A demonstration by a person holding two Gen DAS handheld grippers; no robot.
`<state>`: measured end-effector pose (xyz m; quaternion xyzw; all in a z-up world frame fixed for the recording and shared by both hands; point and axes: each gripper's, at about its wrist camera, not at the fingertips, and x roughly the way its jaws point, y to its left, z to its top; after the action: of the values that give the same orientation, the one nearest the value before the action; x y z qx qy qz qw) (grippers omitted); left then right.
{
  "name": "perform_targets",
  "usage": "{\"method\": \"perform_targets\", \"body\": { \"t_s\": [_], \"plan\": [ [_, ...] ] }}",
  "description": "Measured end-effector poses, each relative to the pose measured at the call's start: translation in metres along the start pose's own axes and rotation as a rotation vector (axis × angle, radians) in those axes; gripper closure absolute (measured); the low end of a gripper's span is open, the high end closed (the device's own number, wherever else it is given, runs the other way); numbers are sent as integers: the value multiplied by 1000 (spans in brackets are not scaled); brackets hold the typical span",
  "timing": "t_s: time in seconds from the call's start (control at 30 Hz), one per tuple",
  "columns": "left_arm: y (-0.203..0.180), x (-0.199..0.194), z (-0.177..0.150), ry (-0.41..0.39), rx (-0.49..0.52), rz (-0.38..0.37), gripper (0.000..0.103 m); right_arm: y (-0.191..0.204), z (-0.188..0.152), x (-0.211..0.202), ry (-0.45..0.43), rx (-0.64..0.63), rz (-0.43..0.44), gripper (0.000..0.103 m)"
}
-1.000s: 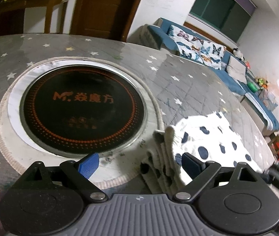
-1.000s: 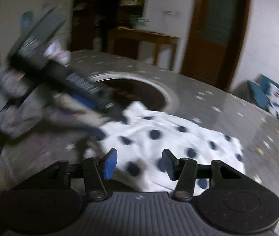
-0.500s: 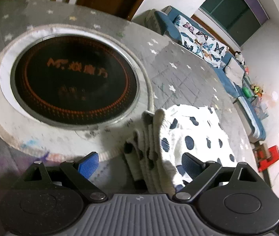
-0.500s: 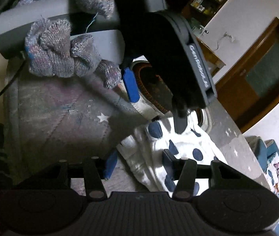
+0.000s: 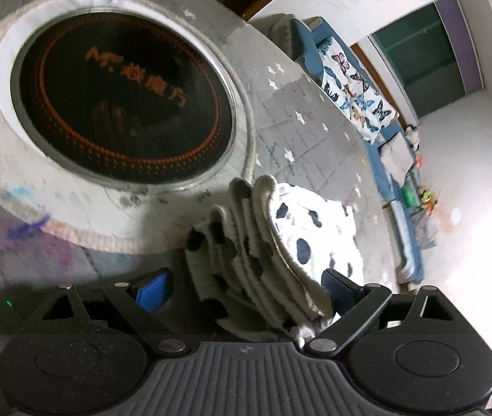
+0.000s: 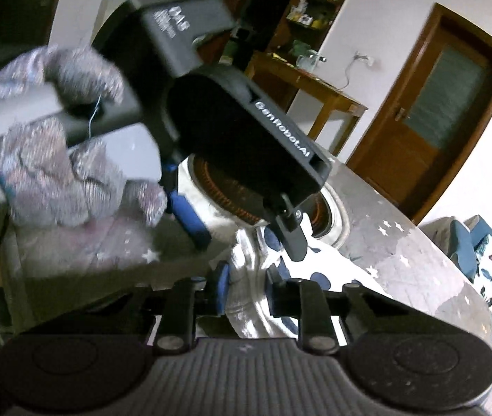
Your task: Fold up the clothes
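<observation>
In the left wrist view, a white garment with dark blue dots (image 5: 280, 242) is seen folded into stacked layers on the star-patterned tablecloth (image 5: 315, 104), beside the round black cooktop (image 5: 124, 100). The left gripper (image 5: 242, 286) is spread wide around its edge.

In the right wrist view, the right gripper (image 6: 246, 289) has just been narrowing, and the garment's edge is pinched between its pads.

The folded garment (image 5: 301, 232) is white with dark navy polka dots. The bench (image 5: 315, 138) wears a grey cloth scattered with white stars. The round cooktop (image 5: 124, 100) is black with orange lettering and dotted rings. The sofa (image 5: 388, 159) is blue, its cover white with butterflies.
</observation>
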<state>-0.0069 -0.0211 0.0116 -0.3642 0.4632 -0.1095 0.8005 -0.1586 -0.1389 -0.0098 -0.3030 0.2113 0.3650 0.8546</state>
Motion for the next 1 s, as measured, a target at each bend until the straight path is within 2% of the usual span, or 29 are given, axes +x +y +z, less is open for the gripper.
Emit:
{"method": "perform_targets", "body": {
  "t_s": [0.23,0.33,0.4,0.47,0.57,0.67,0.77,0.87,1.0],
  "plan": [
    [-4,10,-2,3,-84,-36,10,-9,1,-12,-28,54,9,85],
    [-4,12,-3,1,-90,-42,16,-9,-2,-17,-35,62,14,85],
    [-2,14,-4,0,-109,-51,25,-8,-4,-19,-38,71,22,85],
    [1,16,-4,-1,-125,-49,45,-6,-6,-20,-38,74,29,85],
    [6,18,-3,-3,-137,-44,59,-4,-10,-23,-34,85,40,85],
    [7,20,-4,-8,-117,-40,69,-5,-13,-23,-26,109,55,81],
    [7,20,-4,-12,-99,-36,73,-12,-15,-26,-28,155,89,75],
    [11,21,-3,-10,-103,-45,73,-30,-17,-35,-47,245,113,75],
    [11,21,-4,-12,-83,-45,73,-59,-23,-31,-43,372,72,74]
  ]
}}
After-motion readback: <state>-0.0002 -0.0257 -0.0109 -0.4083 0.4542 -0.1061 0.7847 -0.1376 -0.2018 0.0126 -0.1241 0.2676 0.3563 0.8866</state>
